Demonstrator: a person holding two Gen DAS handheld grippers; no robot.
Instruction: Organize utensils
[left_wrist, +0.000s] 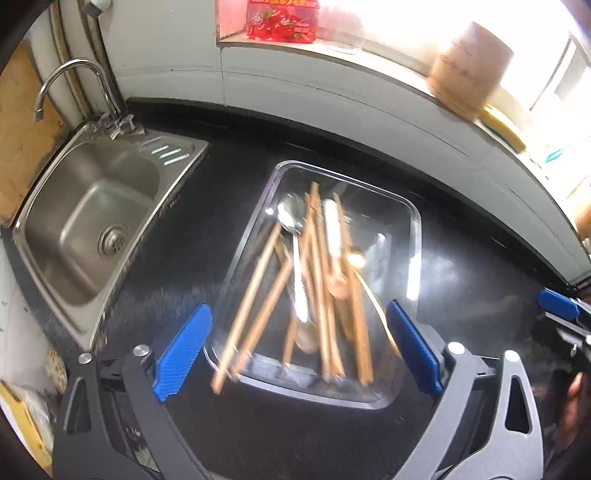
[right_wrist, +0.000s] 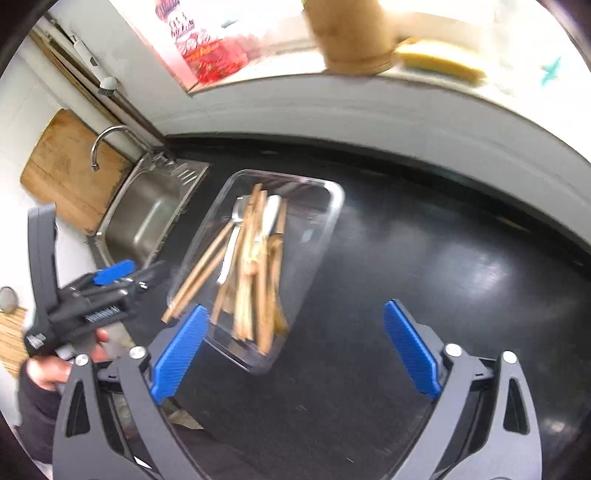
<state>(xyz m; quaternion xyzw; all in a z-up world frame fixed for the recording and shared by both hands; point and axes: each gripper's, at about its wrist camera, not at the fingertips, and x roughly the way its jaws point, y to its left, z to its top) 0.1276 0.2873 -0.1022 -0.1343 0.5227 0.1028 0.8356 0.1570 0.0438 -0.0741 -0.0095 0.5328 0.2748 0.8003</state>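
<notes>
Utensils (left_wrist: 317, 280), wooden chopsticks and spoons, lie heaped in a clear tray (left_wrist: 415, 236) on the black tabletop (right_wrist: 424, 258) beside the sink (left_wrist: 92, 221). Left claw (left_wrist: 299, 350) and right claw (right_wrist: 291, 350) gape empty above; gathering appears finished, though two chopsticks overhang the rim.

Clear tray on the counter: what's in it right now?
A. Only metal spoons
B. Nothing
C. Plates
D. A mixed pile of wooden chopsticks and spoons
D: the clear tray holds a loose pile of wooden chopsticks with a metal spoon among them.
</notes>
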